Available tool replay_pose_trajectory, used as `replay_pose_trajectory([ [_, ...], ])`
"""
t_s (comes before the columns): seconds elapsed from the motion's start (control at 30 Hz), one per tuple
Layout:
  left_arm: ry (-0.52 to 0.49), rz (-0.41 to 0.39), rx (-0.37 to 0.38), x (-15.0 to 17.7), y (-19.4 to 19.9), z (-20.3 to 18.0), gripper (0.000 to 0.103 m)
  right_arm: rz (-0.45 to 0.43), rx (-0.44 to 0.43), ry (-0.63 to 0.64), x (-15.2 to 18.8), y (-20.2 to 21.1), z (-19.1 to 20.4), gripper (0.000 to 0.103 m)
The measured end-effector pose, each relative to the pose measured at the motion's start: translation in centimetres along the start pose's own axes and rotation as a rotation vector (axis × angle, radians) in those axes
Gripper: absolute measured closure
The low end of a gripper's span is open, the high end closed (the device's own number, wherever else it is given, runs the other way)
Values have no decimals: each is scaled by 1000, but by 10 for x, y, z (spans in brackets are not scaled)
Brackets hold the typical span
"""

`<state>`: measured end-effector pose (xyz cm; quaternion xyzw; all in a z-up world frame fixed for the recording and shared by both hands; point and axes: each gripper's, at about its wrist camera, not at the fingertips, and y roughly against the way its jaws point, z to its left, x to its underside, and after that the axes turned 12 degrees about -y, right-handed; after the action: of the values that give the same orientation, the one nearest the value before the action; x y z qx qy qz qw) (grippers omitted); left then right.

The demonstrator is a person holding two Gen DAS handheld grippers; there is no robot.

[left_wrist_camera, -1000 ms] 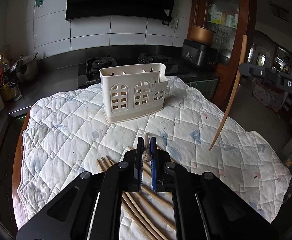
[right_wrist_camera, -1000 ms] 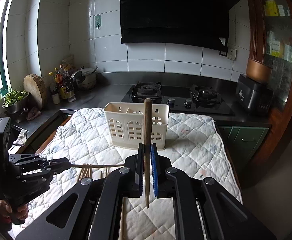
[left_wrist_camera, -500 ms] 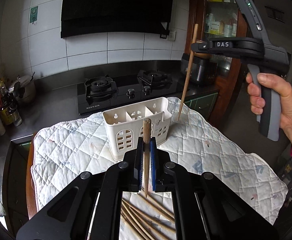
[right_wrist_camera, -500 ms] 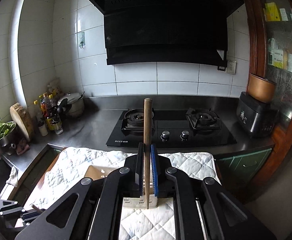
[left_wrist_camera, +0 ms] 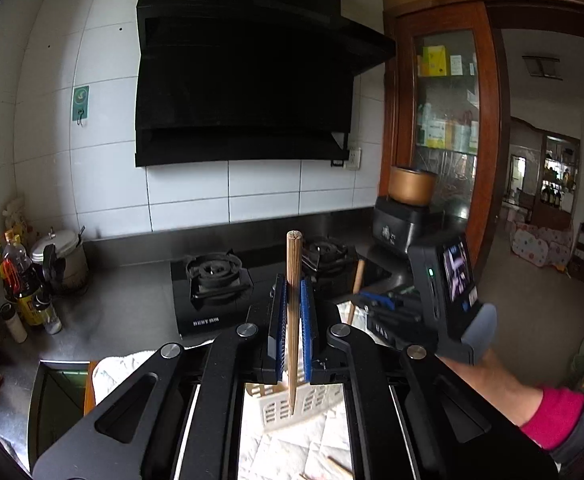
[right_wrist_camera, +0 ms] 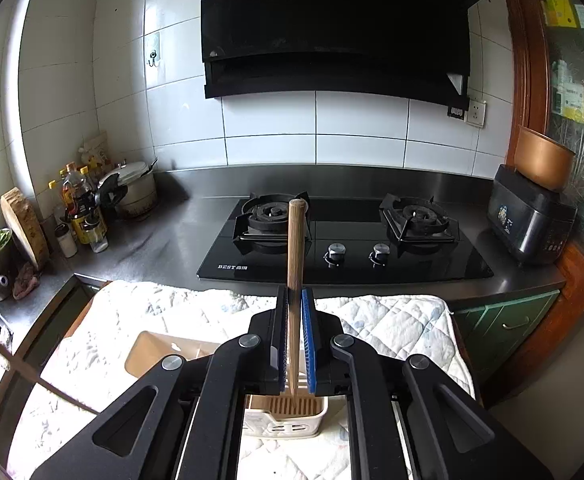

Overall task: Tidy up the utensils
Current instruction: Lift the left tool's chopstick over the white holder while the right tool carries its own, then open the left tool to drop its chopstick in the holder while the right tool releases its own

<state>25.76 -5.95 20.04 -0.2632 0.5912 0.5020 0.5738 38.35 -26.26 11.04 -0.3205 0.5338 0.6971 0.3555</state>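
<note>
Your left gripper (left_wrist_camera: 292,320) pinched one wooden chopstick (left_wrist_camera: 293,300) upright, centre frame, its tip low over the white utensil caddy (left_wrist_camera: 288,408) at bottom centre. Your right gripper (right_wrist_camera: 295,336) clamped a second chopstick (right_wrist_camera: 295,264) the same way, tip just above the caddy's slatted compartment (right_wrist_camera: 288,404). Caddy sat on the quilted cloth (right_wrist_camera: 392,320). Loose chopsticks (left_wrist_camera: 338,465) lay at the bottom edge. Gas hob (right_wrist_camera: 344,240) behind, range hood (right_wrist_camera: 332,32) above.

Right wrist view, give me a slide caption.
Right gripper holds a chopstick upright above the white utensil holder.
</note>
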Motion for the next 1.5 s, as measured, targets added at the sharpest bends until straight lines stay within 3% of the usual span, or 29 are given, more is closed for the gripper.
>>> replay_pose_trajectory([
  [0.23,44,-18,-75,0,-42,13,98,-4,17,70,17,-1,3,96],
  [0.7,110,148,-69,57,-108,28,98,20,20,68,31,-9,-4,96],
  [0.83,126,167,-45,68,-115,31,97,-2,26,76,30,-3,-4,93],
  [0.9,137,167,-42,69,-116,34,95,-20,32,78,29,3,-5,87],
  [0.97,143,163,-33,68,-113,33,95,-40,30,75,27,14,-8,75],
  [1.23,155,123,-29,59,-54,27,93,-95,-9,69,52,95,-15,65],
  [1.3,148,130,-36,63,-34,20,91,-67,-16,73,72,110,-17,64],
  [1.4,146,135,-52,76,1,9,78,-11,-43,75,111,128,-18,64],
  [1.5,145,154,-63,97,33,-4,78,67,-81,67,155,140,-18,64],
])
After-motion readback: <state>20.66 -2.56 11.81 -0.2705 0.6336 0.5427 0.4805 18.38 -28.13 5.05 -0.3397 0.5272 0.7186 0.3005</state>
